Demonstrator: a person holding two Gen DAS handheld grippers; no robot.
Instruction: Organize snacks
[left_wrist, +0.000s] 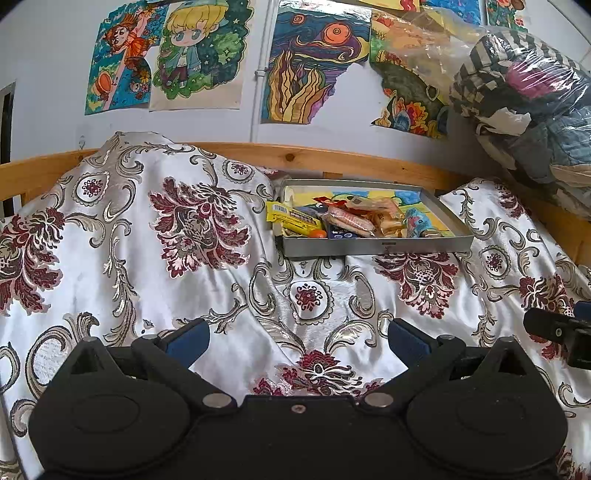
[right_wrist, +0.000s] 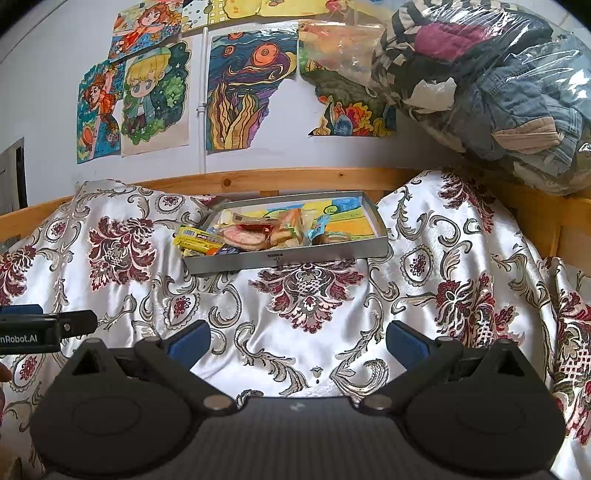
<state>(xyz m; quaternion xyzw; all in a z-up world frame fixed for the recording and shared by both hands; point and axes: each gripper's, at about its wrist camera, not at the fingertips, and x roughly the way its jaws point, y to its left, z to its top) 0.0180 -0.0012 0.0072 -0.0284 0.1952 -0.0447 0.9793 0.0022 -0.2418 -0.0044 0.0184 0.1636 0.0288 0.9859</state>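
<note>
Nearest to you, your left tongs (left_wrist: 298, 338) hang just above the bed cover (left_wrist: 207, 288), their two blue-padded fingers (left_wrist: 188, 338) spread wide with nothing between them. Your right tongs (right_wrist: 298, 338) sit the same way over the cover: fingers spread wide, nothing held. The two tools are side by side; the black tip of each one shows at the edge of the other's view.

The bed cover is shiny white cloth with dark red flowers and silver scrolls. It lies in folds and rises in humps to the left and right.

Farther off, between the humps, a shallow grey metal tray (left_wrist: 373, 246) rests on the cover, close to the wooden bed rail (left_wrist: 332, 158). The snacks (left_wrist: 364, 218) are piled in the left and middle part of the tray; its right part shows a bare, brightly painted bottom. A yellow wrapped bar (left_wrist: 291, 217) sticks out over the tray's left rim. Beside it are round pink biscuits in clear wrap (left_wrist: 349, 221), a small orange piece, a dark blue packet and a light blue packet.

Beyond the rail, a white wall carries colourful drawings (left_wrist: 199, 55), among them cartoon children and swirling skies. At the far right, a clear plastic bag of folded clothes (left_wrist: 524, 85) is propped above the rail.
</note>
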